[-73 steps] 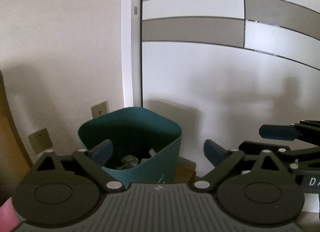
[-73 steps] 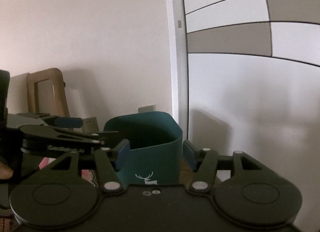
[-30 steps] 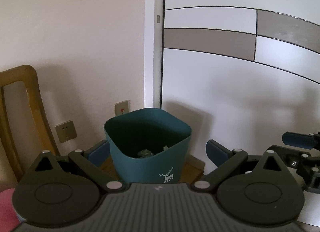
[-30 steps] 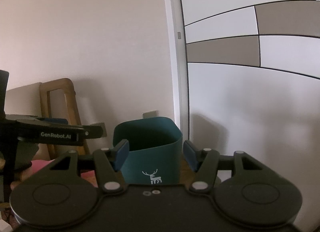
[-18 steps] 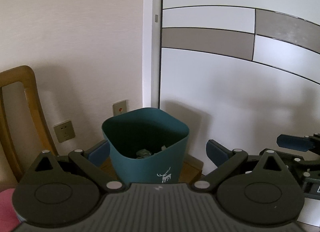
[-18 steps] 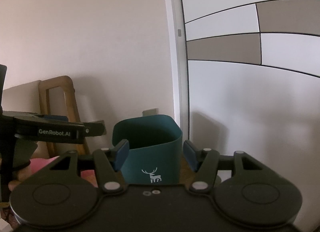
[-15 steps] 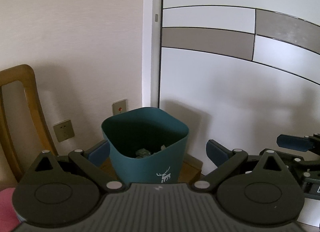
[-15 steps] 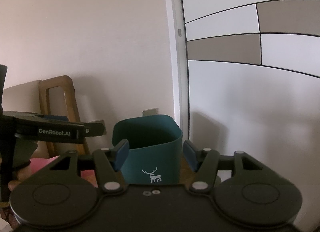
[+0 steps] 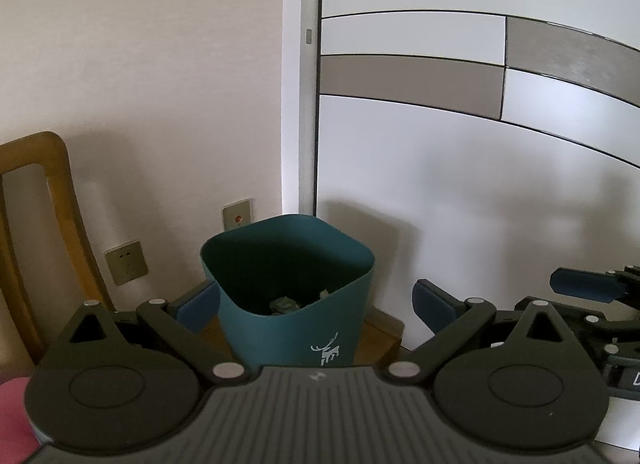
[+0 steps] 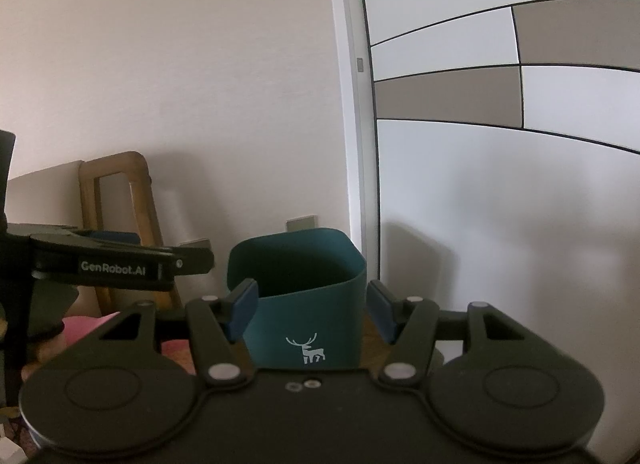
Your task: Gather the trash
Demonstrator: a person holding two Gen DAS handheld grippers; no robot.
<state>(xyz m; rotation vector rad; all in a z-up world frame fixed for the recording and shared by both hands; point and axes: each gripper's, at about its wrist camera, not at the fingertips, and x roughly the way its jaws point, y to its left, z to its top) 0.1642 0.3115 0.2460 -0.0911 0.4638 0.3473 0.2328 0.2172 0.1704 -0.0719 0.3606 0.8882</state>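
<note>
A teal bin (image 9: 296, 328) with a white deer mark stands on the floor by the wall corner. Crumpled trash (image 9: 285, 305) lies at its bottom. My left gripper (image 9: 316, 304) is open with nothing between its blue pads; the bin stands beyond it and lower, framed by the fingers. In the right wrist view the bin (image 10: 304, 316) likewise shows past my open, empty right gripper (image 10: 312, 308). The left gripper (image 10: 192, 260) reaches in from the left there. The right gripper (image 9: 576, 288) shows at the right edge of the left wrist view.
A wooden chair (image 9: 36, 223) leans at the wall on the left, with wall sockets (image 9: 126, 262) beside it. A white and grey panelled door (image 9: 440, 183) fills the right. Something pink (image 9: 12, 416) sits at the lower left edge.
Since the earliest frames both grippers have drawn back from the bin, which now looks smaller and farther. Over the last second nothing has visibly moved.
</note>
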